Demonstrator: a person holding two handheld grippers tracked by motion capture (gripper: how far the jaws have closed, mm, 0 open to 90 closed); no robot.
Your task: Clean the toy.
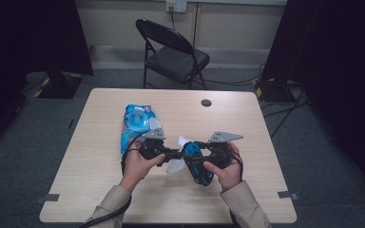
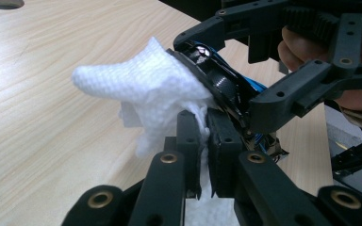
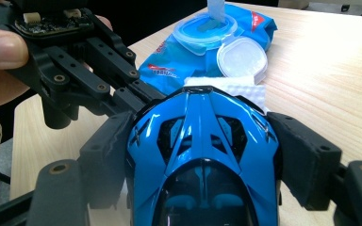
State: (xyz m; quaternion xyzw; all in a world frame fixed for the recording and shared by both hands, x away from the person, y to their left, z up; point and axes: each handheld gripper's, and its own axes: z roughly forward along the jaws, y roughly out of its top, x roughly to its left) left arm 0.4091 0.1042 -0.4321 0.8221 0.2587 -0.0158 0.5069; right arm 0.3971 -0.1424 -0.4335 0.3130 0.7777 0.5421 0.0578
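we see the right claw [image 3: 202, 155] clamped across a blue toy car [image 3: 202, 160], held above the worktop [image 1: 247, 118] near its front edge. the left claw [image 2: 206, 141] is pressed together on a white wipe [image 2: 146, 84], which lies against the car's dark side, apparently its underside. behind them a blue wipe pack [image 1: 135, 126] rests on the worktop, lid open.
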